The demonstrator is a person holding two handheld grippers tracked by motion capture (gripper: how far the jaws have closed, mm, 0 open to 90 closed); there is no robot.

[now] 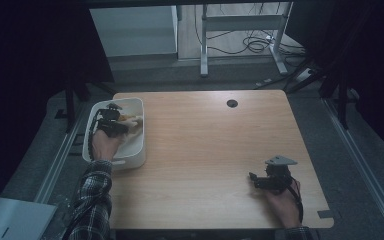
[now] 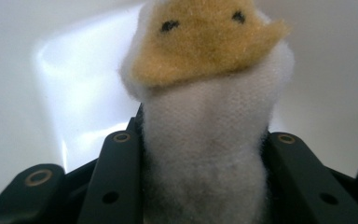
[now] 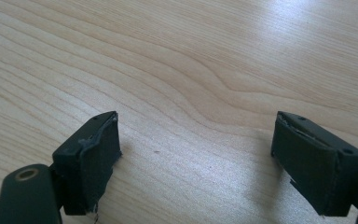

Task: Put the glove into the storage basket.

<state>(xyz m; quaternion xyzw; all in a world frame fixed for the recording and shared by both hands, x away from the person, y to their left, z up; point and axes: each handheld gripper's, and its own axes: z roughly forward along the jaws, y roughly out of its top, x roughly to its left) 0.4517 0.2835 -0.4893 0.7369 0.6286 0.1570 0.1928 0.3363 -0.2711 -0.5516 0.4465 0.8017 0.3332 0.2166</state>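
Your left gripper (image 1: 117, 125) sits inside the white bin (image 1: 135, 152) at the left edge of the wooden table (image 1: 205, 150). Its jaws are clamped on a plush toy (image 2: 205, 140): in the left gripper view, the toy's white body is pinched between the two black jaws, which press against it on both sides. The toy's tan felt face (image 2: 205, 42), with two small dark marks on it, rises above the jaw tips, and the bin's white inner wall lies behind it. In the high view, the pale toy (image 1: 130, 120) shows just past the gripper, within the bin, near its far end.

Your right gripper (image 1: 260, 181) rests low over the near right part of the table, well apart from the bin. Its jaws stand wide apart; in the right gripper view, bare wood grain lies between them and nothing is held. Its grey three-cornered plate (image 1: 281, 160) faces upward.

A dark round hole (image 1: 232, 103) marks the table's far side.
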